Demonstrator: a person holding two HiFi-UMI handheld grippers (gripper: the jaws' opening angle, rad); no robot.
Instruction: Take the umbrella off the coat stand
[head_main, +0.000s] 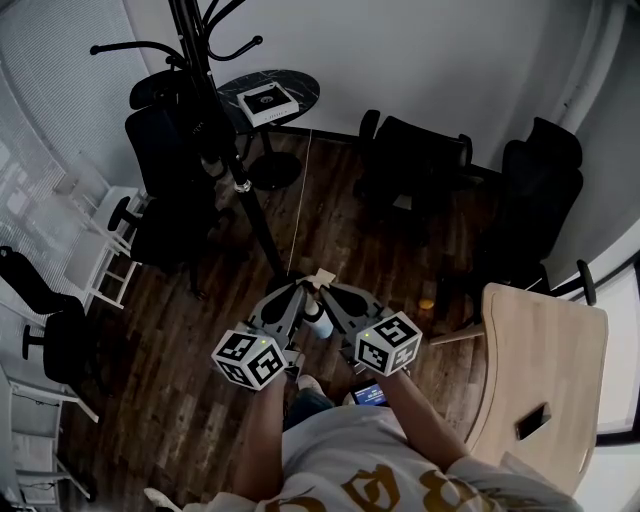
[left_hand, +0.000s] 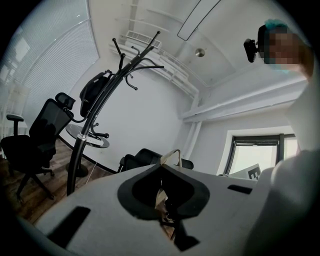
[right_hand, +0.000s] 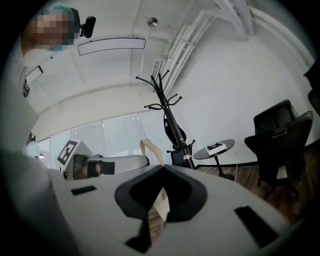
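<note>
showing jaws closed tight, left gripper (head_main: 303, 286) and right gripper (head_main: 334, 288) sit tip to tip, apart from the coat stand (head_main: 236, 172).

Dark wood plank floor (head_main: 170, 400), white walls (head_main: 420, 50), slatted white blinds (head_main: 50, 90) on the left side. Furniture: round dark marble-top side table (head_main: 300, 88) bearing a flat white-rimmed box (head_main: 266, 102); black office chair (head_main: 160, 140) beside it, a second chair (head_main: 415, 160) and third chair (head_main: 540, 185) near the far wall; light wood table (head_main: 545, 350) at right. White ceiling with round fitting (left_hand: 200, 52); dark-framed window (left_hand: 255, 152), daylit.
</note>
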